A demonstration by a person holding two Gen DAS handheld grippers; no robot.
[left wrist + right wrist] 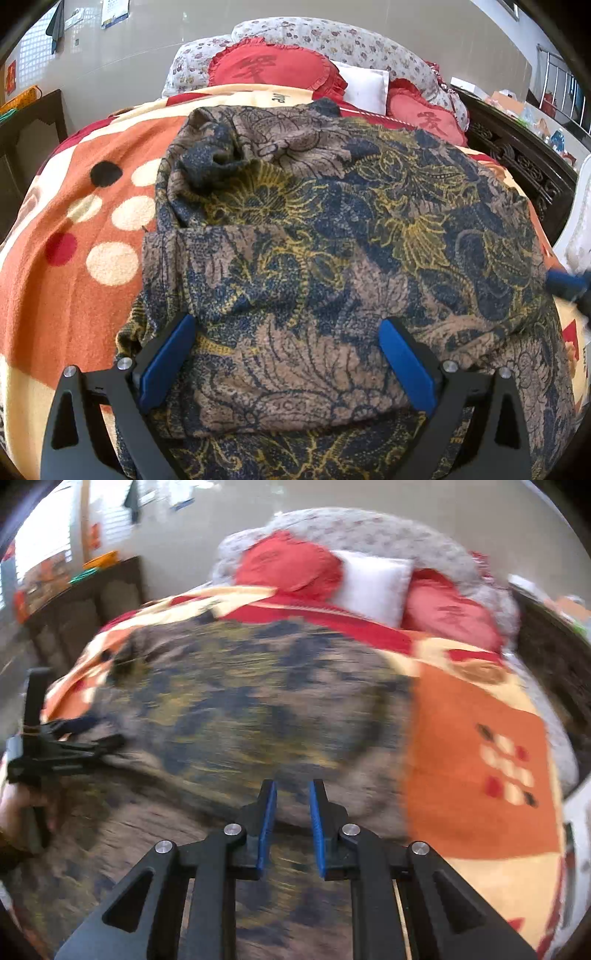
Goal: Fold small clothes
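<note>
Your left gripper (288,328) stands wide over the patterned garment (332,221), nothing pinched. Your right gripper (293,794) shows a narrow gap, pads parted, nothing between them (view blurred). The garment lies spread on the orange blanket (74,295), pillows (273,66) beyond.

Right gripper (292,794) empty, narrow gap — above patterned garment (258,701) — blurred.
</note>
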